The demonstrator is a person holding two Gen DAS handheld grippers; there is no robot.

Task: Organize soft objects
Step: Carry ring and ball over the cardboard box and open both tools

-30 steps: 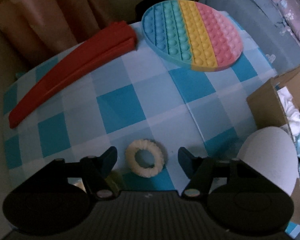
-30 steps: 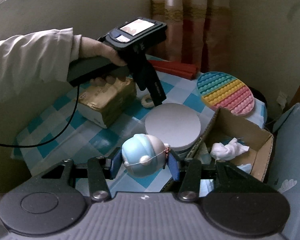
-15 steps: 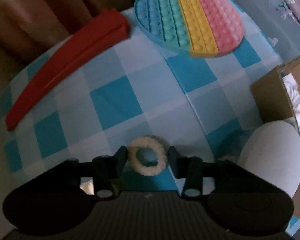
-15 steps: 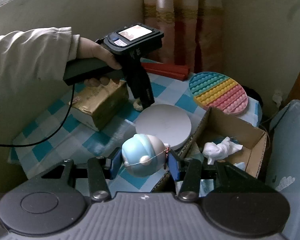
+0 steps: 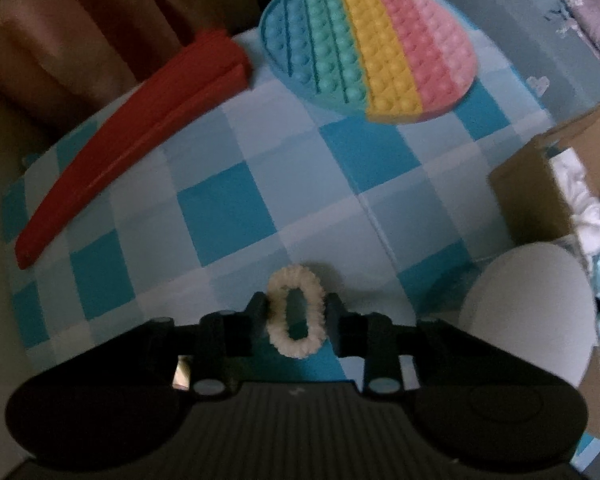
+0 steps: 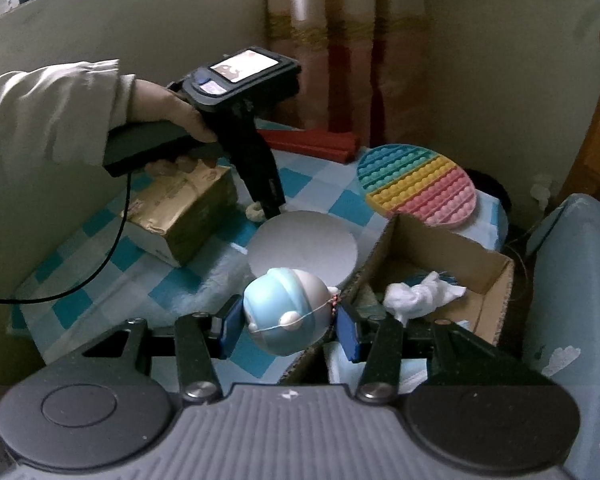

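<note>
My left gripper is shut on a cream fuzzy hair ring, squeezed into an oval, low over the blue checked tablecloth. In the right wrist view the left gripper reaches down beside the ring. My right gripper is shut on a round blue and white plush toy, held above the near corner of an open cardboard box. The box holds a crumpled white cloth.
A white foam disc lies next to the box. A rainbow pop-it pad and a red curved piece lie at the far edge. A tan wrapped package lies on the left. Blue bedding is right.
My left gripper closed on the hair ring, squeezing it from round to oval. My right gripper, still holding the plush toy, shifted slightly toward the box.
</note>
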